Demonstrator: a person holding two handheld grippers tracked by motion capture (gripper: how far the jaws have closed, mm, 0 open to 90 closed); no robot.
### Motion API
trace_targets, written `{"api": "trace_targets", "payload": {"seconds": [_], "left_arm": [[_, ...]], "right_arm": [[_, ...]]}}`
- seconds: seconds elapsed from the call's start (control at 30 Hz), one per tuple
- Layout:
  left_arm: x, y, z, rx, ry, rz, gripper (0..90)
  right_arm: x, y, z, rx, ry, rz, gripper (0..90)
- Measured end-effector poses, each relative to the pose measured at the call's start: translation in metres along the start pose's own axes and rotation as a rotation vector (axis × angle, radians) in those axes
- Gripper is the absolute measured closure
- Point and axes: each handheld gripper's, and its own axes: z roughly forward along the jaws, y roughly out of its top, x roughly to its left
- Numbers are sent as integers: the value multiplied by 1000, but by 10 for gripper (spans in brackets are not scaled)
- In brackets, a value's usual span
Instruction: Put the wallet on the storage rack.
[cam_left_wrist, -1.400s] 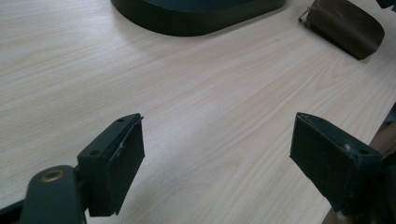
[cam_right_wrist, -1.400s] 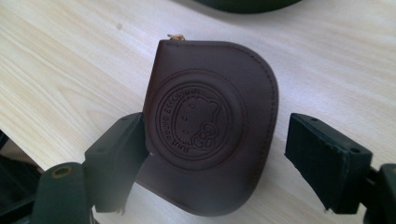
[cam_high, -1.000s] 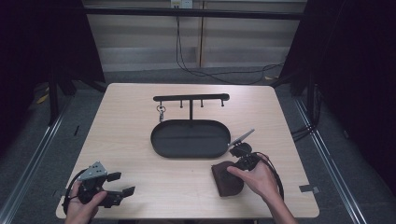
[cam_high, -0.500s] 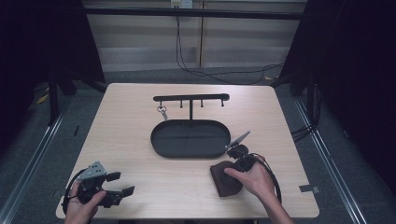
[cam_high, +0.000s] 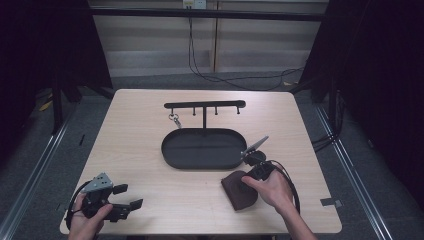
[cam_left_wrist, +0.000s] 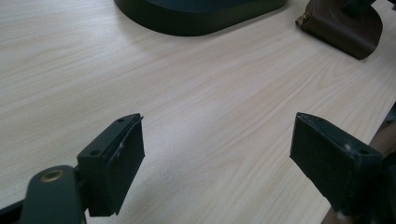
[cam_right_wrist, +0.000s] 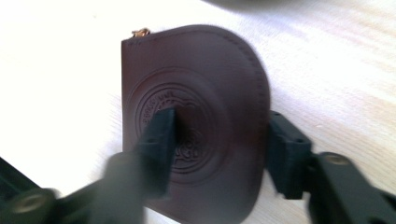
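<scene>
Your right gripper (cam_high: 250, 175) hangs over the brown leather pouch (cam_high: 240, 190) with its jaws partly open: in the right gripper view one jaw stands over the embossed round stamp (cam_right_wrist: 180, 123) in the middle of the pouch (cam_right_wrist: 196, 116) and the other just past its curved edge, so the pouch is between and under them but, as I judge, not yet pinched. Your left gripper (cam_high: 122, 202) rests low at the near left corner of the table (cam_high: 135, 130), jaws wide and empty, probably only parked there. The biggest thing on the table is the dark oval tray (cam_high: 202, 148), with a rack of pegs (cam_high: 205, 105) rising behind it and a small key ring (cam_high: 175, 119) hanging from the left peg. The pouch lies flat, just beside the near right end of the tray, and its small gold zipper pull (cam_right_wrist: 140, 32) points away from your jaws.
</scene>
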Motion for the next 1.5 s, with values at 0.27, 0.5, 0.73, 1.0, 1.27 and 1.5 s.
{"api": "trace_targets", "payload": {"seconds": [0.27, 0.5, 0.73, 1.0, 1.27, 1.5], "left_arm": [[0, 0, 0, 3, 1, 1, 175], [1, 0, -1, 2, 1, 1, 175], [1, 0, -2, -3, -3, -1, 174], [1, 0, -2, -3, -3, -1, 175], [2, 0, -2, -2, -5, -5, 175], [2, 1, -3, -6, -13, -4, 174]], "right_arm": [[2, 2, -11, -3, -17, -4, 676], [8, 8, -24, -12, -3, -21, 799], [17, 13, -31, 2, -4, -51, 832], [19, 14, -38, 31, -36, -70, 839], [15, 14, -53, 24, -59, -67, 842], [15, 14, -65, 28, -92, -64, 842]]}}
